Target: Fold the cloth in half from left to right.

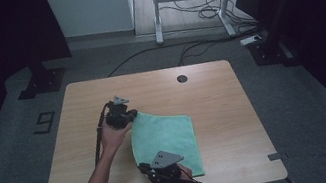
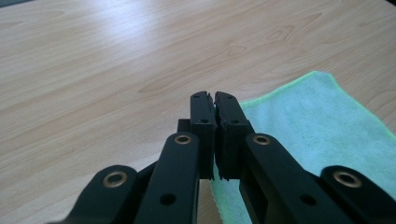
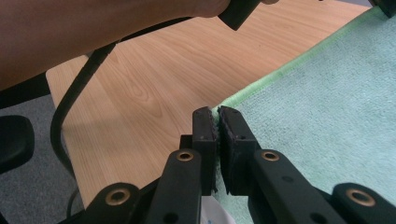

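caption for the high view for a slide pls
Two hand-held grippers, left gripper and right gripper, pinch the left corners of a green cloth on a wooden table.

High view looking down over table point(image 1: 212, 93), both claw views close, sharing green cloth point(image 1: 166, 136) edge

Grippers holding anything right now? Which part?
Both are shut on the green microfibre cloth: the left gripper pinches its far-left corner, the right gripper its near-left corner, right at the stitched edge.
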The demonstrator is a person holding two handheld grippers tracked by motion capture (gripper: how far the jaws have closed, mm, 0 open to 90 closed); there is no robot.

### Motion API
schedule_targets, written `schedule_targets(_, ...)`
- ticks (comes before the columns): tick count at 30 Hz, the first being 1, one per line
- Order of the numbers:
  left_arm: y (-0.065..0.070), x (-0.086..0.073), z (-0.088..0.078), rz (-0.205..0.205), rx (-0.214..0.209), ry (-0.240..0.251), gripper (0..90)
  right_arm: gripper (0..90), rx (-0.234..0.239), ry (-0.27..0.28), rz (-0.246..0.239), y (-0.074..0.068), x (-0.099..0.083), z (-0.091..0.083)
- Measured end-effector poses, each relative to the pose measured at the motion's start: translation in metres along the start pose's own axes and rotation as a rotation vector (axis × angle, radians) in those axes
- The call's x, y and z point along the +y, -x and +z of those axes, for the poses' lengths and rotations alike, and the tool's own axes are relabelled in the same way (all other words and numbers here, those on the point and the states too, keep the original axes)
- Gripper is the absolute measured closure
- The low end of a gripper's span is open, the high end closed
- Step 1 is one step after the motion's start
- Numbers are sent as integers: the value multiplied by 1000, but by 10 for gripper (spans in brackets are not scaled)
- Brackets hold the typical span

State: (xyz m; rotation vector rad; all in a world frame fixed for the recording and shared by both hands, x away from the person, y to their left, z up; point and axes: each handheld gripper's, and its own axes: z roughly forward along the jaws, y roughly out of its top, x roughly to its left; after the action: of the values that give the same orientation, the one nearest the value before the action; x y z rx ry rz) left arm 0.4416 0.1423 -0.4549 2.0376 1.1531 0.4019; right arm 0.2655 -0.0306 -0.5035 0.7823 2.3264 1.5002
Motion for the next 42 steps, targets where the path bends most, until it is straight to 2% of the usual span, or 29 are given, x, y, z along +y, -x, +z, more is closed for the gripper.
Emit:
schedule_targets(7,-3,8,-17,5,15,34,865,845,15,53,-28,-6,18,-2)
schedule_targets(11,0,8,-17,15,10,30,865,845,10,37,-31,-6,17,-1)
schedule_targets(19,-1,8,-16,10,11,29,864,846,8,23,-25,-6,13,3)
schedule_targets(29,-5,14,-34,17,35,49,864,845,13,47,-46,-9,28,3)
schedule_targets(36,-7,8,-28,10,33,29,864,844,19,26,-52,-12,24,9)
schedule_targets(42,-16,13,-45,6,56,45,865,845,43,43,-59,-17,36,18)
